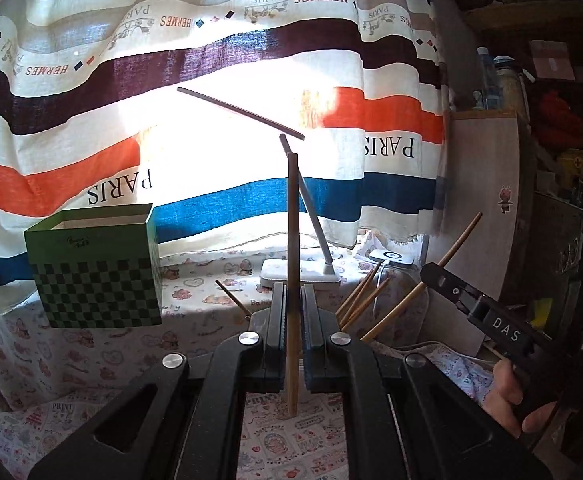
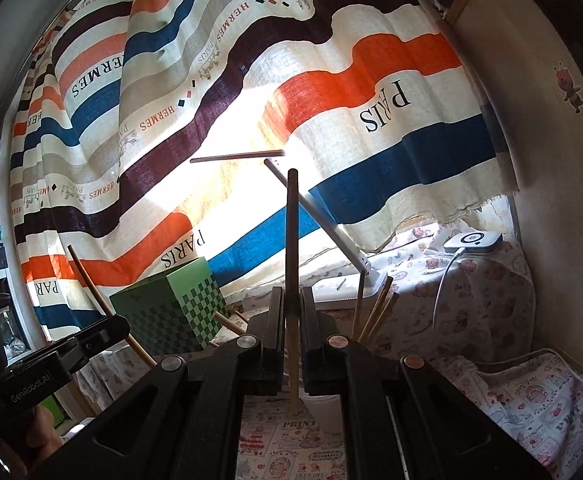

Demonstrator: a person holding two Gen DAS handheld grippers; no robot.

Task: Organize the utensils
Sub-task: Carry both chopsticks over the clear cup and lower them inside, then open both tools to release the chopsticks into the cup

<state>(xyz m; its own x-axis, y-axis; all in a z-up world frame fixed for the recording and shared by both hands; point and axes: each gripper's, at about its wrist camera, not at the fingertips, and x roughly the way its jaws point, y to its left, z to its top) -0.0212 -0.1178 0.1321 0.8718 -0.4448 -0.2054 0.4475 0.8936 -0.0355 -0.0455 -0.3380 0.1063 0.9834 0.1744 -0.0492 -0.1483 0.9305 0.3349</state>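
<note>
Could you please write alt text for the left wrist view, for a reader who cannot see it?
The left gripper is shut on a wooden chopstick held upright before a striped curtain. A green checkered box stands open-topped to the left; at right, the right gripper holds another chopstick near a bunch of chopsticks.

surface: printed cloth [image 1: 91, 356] | on it: green checked box [image 1: 95, 276], white lamp base [image 1: 299, 274], white charger [image 2: 473, 241]

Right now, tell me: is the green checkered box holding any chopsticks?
No. In the left wrist view the green checkered box shows an open top with nothing sticking out, while the left claw grips a chopstick.
</note>
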